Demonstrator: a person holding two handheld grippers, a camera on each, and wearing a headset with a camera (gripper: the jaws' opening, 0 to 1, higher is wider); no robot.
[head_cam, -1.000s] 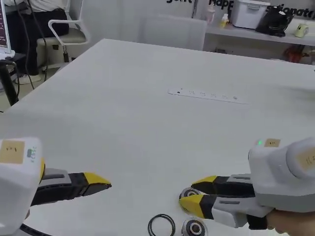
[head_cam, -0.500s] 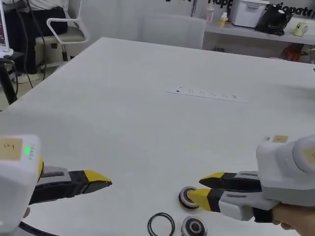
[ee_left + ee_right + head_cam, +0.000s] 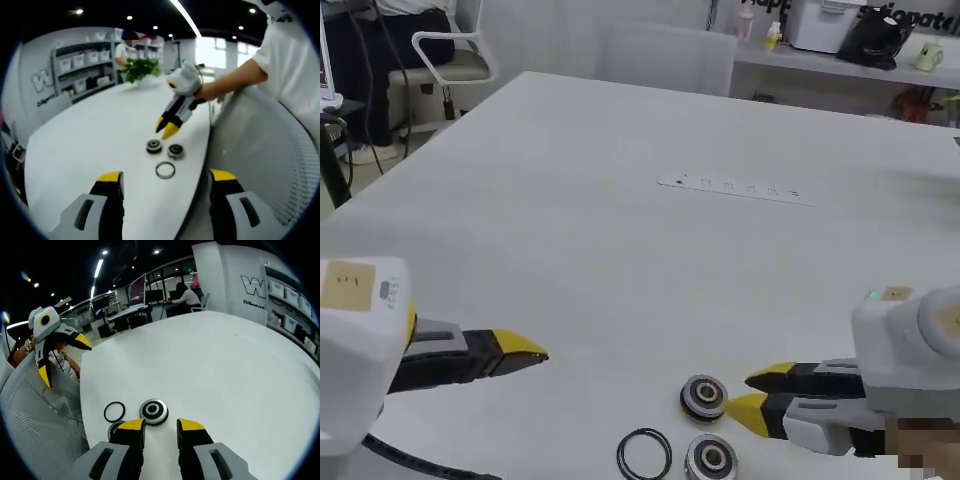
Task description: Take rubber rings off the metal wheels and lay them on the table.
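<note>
Head view | left tongs (image 3: pixel 540 354) released, right tongs (image 3: pixel 738 392) released near wheel (image 3: pixel 704 397), seemingly unstripped | risk: unbraced wheel skidding into loose ring (image 3: pixel 644 453) on table (image 3: pixel 620 250) during pull.

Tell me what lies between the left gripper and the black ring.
Nothing but bare table. The head view shows that stretch, from the left gripper to the ring, with no object on it.

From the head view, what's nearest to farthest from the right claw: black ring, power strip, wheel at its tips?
1. Wheel, just left of the right claw.
2. Black ring, farther left.
3. Power strip, far ahead.
</note>
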